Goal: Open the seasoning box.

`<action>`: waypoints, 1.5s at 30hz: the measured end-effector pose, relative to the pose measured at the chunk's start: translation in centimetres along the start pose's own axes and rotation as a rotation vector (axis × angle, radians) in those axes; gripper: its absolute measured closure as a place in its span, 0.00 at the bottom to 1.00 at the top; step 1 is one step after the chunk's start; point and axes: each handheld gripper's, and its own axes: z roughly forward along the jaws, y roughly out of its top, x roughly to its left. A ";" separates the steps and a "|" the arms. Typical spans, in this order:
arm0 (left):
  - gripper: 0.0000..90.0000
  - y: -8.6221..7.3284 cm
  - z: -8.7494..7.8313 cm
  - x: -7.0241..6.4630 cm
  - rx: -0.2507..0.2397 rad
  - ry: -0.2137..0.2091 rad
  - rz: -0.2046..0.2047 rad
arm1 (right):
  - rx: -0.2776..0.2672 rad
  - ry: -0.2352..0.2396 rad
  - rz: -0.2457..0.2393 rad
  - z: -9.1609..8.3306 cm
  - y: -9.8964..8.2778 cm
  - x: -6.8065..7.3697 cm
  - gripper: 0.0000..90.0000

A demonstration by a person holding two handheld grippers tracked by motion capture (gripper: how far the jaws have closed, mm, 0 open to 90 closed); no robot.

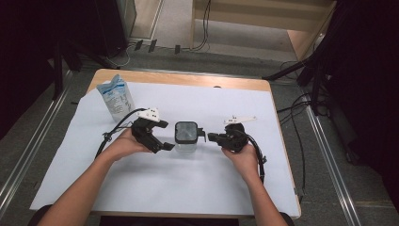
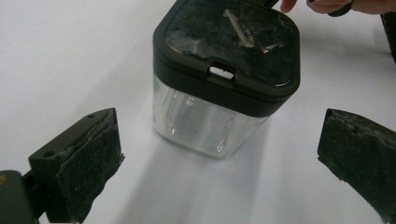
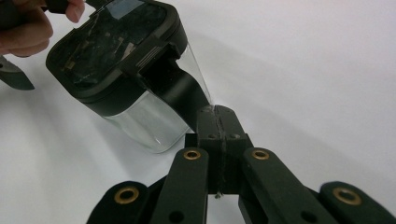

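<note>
Clear plastic, black lid: the square see-through container [image 1: 187, 137] stands mid-table on the white paper sheet [image 1: 155, 188], between the two grippers. Right gripper [image 3: 215, 122] has its jaws pressed tight together, pinching the black handle [image 3: 180, 91] that runs down the container's side. Left gripper [image 2: 224, 158] is spread wide with nothing between its pads, the container just ahead of it. My read: one hand steadies while the other lines up on the lid. Next it must close in on the small front latch [image 2: 220, 72] and flip it. Pale blue pouch [image 1: 115, 97] at the back corner carries print, too small to read.
</note>
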 end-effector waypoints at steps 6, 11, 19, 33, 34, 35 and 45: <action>0.00 0.4 1.2 0.4 0.004 -0.019 0.011 | 0.007 0.008 -0.002 0.3 0.1 0.1 1.00; 0.00 0.1 2.1 0.8 0.000 -0.036 -0.016 | 0.010 0.013 0.003 0.4 0.1 0.2 1.00; 0.00 0.0 2.9 0.9 -0.022 -0.042 -0.017 | 0.007 0.013 0.002 0.5 0.1 0.2 1.00; 0.07 0.0 3.5 1.1 -0.039 -0.064 -0.004 | 0.008 0.013 0.008 0.5 0.1 0.2 1.00; 0.08 0.0 3.5 1.1 -0.039 -0.066 0.000 | 0.008 0.013 0.008 0.5 0.1 0.2 1.00; 0.09 0.0 3.5 1.1 -0.039 -0.066 0.000 | 0.009 0.013 0.009 0.5 0.1 0.2 1.00; 0.11 0.9 3.0 0.8 -0.049 -0.065 0.021 | 0.009 0.011 0.010 0.5 0.1 0.2 1.00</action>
